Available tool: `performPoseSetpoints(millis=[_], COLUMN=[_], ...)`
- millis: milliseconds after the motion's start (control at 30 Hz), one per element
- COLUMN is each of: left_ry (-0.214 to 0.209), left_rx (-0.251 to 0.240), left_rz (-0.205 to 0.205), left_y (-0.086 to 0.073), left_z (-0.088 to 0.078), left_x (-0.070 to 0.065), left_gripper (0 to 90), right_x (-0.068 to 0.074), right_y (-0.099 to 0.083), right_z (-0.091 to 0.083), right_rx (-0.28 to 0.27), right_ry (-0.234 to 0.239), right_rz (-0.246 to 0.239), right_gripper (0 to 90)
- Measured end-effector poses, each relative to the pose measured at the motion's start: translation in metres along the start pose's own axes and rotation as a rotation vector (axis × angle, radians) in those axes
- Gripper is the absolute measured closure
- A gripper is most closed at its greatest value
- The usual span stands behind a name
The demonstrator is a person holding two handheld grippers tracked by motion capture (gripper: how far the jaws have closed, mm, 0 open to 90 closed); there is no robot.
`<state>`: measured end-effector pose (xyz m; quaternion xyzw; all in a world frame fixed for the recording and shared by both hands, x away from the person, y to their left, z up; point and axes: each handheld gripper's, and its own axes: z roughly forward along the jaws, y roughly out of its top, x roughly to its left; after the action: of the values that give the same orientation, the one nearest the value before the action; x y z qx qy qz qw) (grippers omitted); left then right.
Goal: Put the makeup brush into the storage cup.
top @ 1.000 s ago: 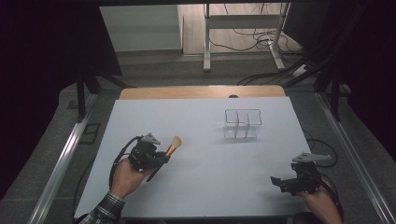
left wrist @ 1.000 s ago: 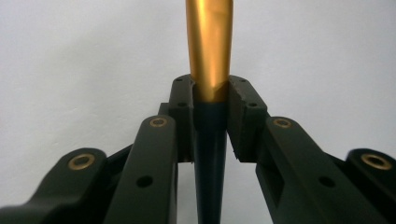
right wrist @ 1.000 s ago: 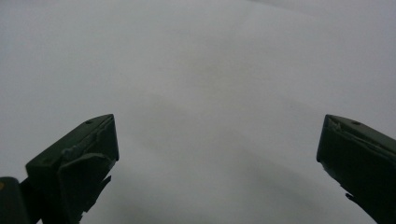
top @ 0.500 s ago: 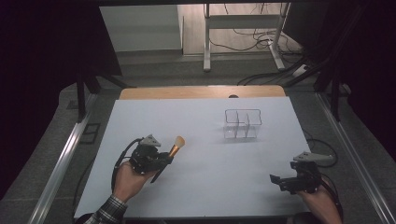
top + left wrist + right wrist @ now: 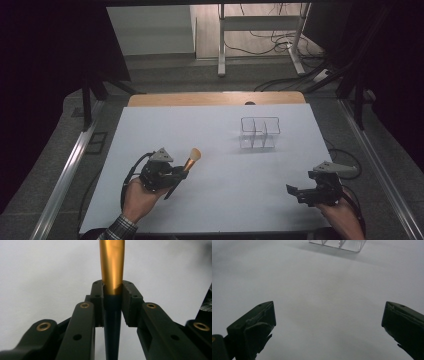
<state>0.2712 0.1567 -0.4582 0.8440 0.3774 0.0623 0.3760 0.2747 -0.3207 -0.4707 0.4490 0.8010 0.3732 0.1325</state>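
Note:
A makeup brush (image 5: 190, 160) with a tan bristle head, gold ferrule and dark handle is held just above the white table at the front left. My left gripper (image 5: 181, 172) is shut on it. In the left gripper view the pads (image 5: 128, 298) clamp the brush (image 5: 112, 262) where gold ferrule meets dark handle, and my left gripper (image 5: 113, 290) points it away from the camera. A clear acrylic organiser (image 5: 259, 132) with several compartments stands right of the table's centre. My right gripper (image 5: 295, 192) rests at the front right, jaws wide apart with nothing between them (image 5: 327, 312).
The white table sheet (image 5: 225, 200) is bordered by a wooden strip (image 5: 215, 98) at the back. The organiser's base (image 5: 337, 245) lies ahead of the right gripper. Metal rails run along both sides, and a desk frame with cables stands on the floor behind.
The left hand has drifted slightly to the right with the brush still clamped. The right gripper has stayed put.

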Motion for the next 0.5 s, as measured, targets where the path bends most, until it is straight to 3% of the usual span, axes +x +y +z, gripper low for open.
performPoseSetpoints(millis=[500], left_ry=[-0.041], left_rx=[-0.050], left_rz=[0.010], left_y=[-0.003], left_z=[-0.002], left_x=[-0.011], left_gripper=[73.7], right_x=[0.016], right_y=[0.010], right_z=[0.005], right_rx=[-0.019], right_ry=[0.069], right_rz=[-0.007], right_gripper=[0.0])
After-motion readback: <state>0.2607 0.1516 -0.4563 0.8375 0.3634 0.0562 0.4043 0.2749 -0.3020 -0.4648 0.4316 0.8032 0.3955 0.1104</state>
